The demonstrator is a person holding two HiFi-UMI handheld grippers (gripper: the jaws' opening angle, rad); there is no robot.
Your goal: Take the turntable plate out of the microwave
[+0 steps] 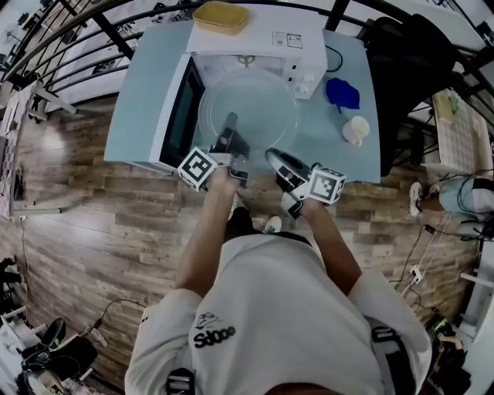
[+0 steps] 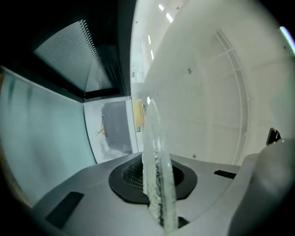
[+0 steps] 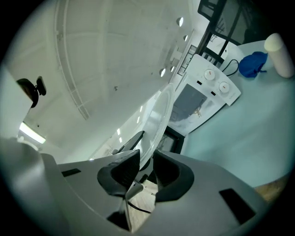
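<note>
The clear glass turntable plate (image 1: 248,108) hangs in the air in front of the open white microwave (image 1: 258,37), held at its near rim from both sides. My left gripper (image 1: 229,129) is shut on the rim; in the left gripper view the plate (image 2: 156,147) stands edge-on between the pads of that gripper (image 2: 159,186). My right gripper (image 1: 275,159) grips the rim further right. In the right gripper view the plate's edge (image 3: 159,120) runs between the two black pads of the gripper (image 3: 146,168), which close on it.
The microwave door (image 1: 179,116) stands open to the left. A yellow lid-like thing (image 1: 221,15) lies on top of the oven. On the pale blue table (image 1: 143,92), a blue cloth (image 1: 342,92) and a white cup (image 1: 355,129) sit to the right.
</note>
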